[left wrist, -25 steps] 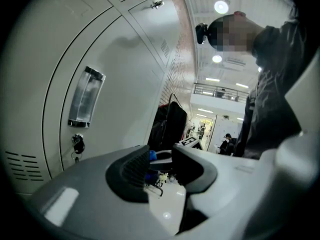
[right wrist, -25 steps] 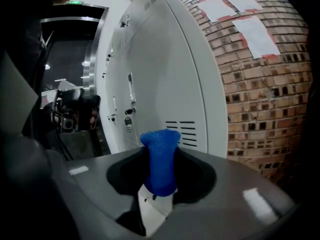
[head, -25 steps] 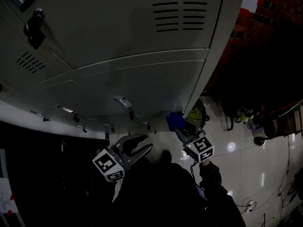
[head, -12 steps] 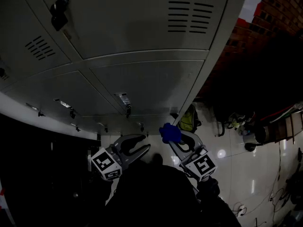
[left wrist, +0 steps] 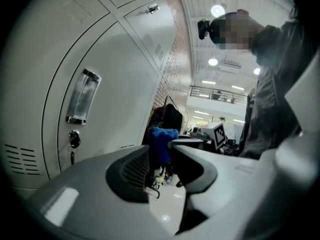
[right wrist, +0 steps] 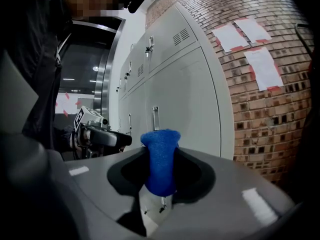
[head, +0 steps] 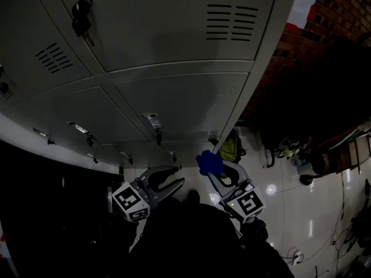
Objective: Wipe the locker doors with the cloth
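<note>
- Head view, left side: left gripper [head: 181,175] hovering low in front of the grey locker doors [head: 174,103], its jaws standing slightly apart and gripping nothing.
- Left gripper view: the narrow gap between the jaws showing the blue cloth [left wrist: 161,143] beyond it.
- Centre: right gripper [head: 215,169] clamping the bunched cloth near the locker bank's lower end corner; contact with a door cannot be told.
- Right: brick wall [right wrist: 260,109] carrying paper sheets [right wrist: 261,66], adjoining the lockers.

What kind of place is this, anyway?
Probably a locker area in a big hall: grey metal lockers against a red brick wall, a glossy tiled floor, round ceiling lights.
</note>
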The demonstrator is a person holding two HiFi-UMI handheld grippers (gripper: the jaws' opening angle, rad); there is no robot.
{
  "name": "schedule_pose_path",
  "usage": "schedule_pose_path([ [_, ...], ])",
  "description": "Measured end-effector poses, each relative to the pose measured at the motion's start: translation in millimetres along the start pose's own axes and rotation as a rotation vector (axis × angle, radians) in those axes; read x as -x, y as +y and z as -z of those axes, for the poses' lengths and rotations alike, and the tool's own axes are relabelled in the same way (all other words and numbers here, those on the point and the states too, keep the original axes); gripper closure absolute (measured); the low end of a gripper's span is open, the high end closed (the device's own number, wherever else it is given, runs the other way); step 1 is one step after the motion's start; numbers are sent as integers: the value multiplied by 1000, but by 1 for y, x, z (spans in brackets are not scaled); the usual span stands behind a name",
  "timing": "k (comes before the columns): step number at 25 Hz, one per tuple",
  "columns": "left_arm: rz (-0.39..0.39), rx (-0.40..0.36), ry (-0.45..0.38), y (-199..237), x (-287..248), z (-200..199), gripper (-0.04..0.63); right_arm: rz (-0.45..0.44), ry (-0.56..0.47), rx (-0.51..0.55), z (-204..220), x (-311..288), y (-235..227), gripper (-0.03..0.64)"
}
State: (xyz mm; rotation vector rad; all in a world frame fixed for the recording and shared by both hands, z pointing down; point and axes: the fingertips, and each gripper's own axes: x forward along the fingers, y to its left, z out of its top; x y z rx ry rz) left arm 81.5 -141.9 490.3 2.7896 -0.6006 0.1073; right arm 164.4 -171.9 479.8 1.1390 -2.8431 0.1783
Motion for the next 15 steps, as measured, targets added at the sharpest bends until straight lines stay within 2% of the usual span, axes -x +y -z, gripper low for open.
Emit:
schedule_pose_path([
  [15,-10,10,-11,-3,11,5,474,17,-2,14,-1,2,11,500],
])
